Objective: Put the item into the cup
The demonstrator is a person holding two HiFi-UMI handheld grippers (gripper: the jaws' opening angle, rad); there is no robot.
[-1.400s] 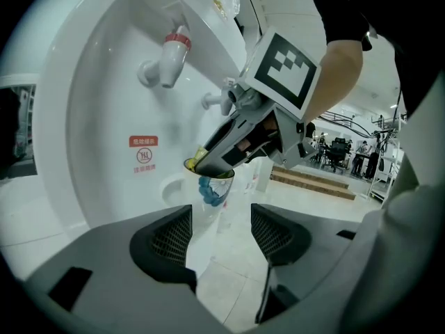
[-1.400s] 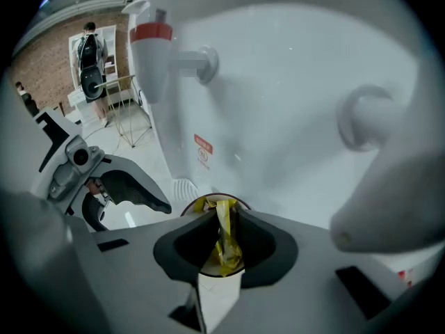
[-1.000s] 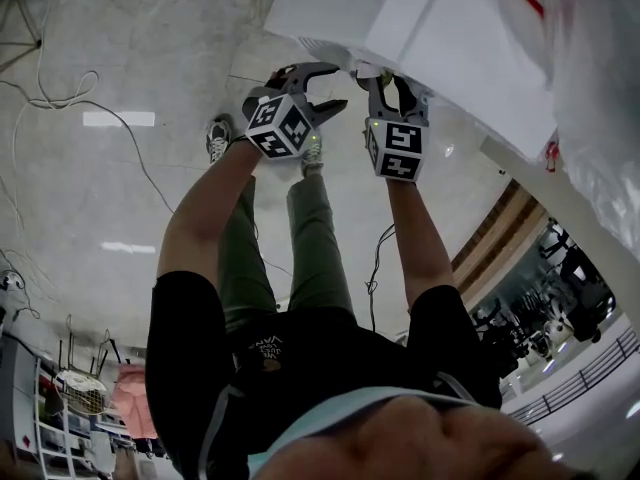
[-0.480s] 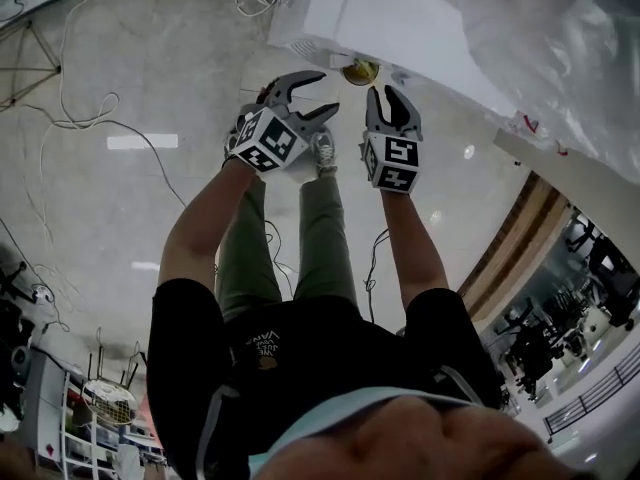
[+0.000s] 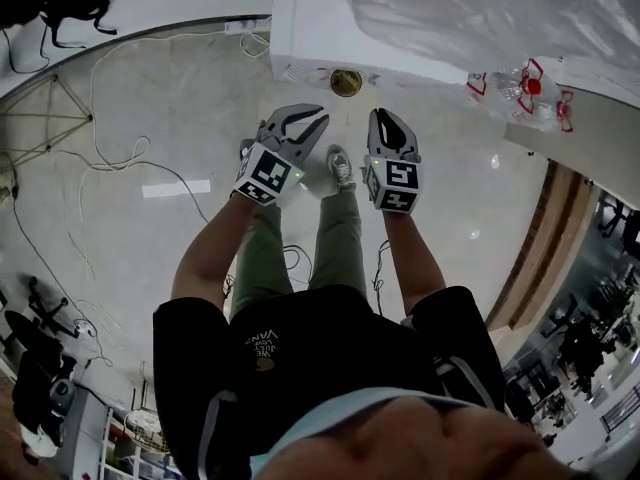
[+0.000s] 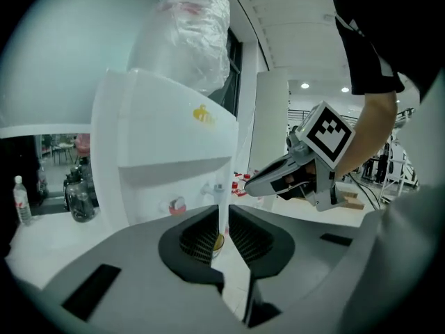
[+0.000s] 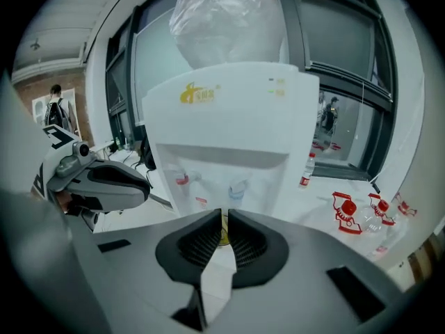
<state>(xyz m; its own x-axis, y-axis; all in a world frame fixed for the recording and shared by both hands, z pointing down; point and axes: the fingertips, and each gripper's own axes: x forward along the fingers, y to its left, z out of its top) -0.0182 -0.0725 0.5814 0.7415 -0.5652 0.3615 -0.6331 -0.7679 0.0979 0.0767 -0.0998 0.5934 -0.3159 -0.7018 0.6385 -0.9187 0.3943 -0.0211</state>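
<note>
A small golden cup (image 5: 346, 82) stands in the recess of a white water dispenser (image 5: 320, 23), under its taps. Through my left jaws' slit I glimpse the cup (image 6: 217, 241), and again between the right jaws as the cup (image 7: 223, 236). My left gripper (image 5: 312, 124) is held just short of the cup; its jaws have just been closing to a thin slit, with nothing between them. My right gripper (image 5: 391, 123) hangs beside it, shut and empty. I see no loose item in either gripper.
A plastic-wrapped water jug (image 7: 229, 19) tops the dispenser (image 7: 229, 110). Empty bottles with red labels (image 7: 361, 214) lie on the white top to the right. Cables (image 5: 110, 138) trail over the glossy floor at the left. A person (image 7: 54, 113) stands far off at the left.
The left jaws went from wide open to almost closed. Both grippers now show lower in the head view, farther from the dispenser's front, and the cup has come into view.
</note>
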